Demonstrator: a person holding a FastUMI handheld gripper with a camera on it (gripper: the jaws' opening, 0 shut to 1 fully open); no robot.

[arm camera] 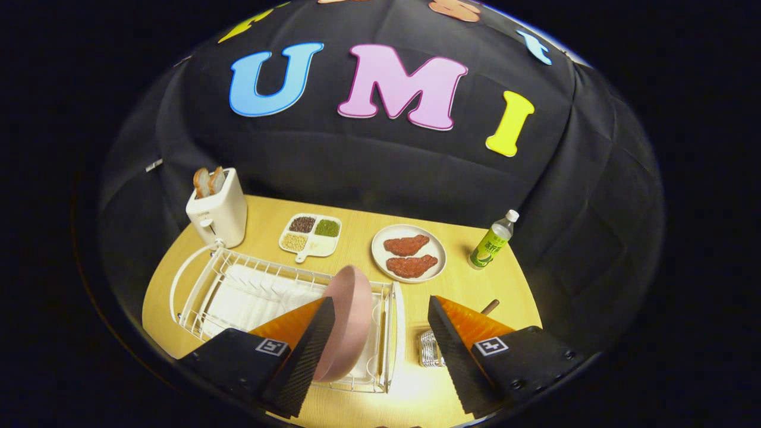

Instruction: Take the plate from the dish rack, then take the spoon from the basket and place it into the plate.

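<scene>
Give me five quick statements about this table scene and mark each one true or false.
1. The pink plate stands on edge in the dish rack. True.
2. The gripper is shut on the plate. False: its fingers are spread wide, the plate beside the left finger.
3. The toaster holds bread slices. True.
4. The bottle lies on its side. False: it stands upright.
5. The white plate beyond the fingers is empty. False: two reddish-brown pieces lie on it.
</scene>
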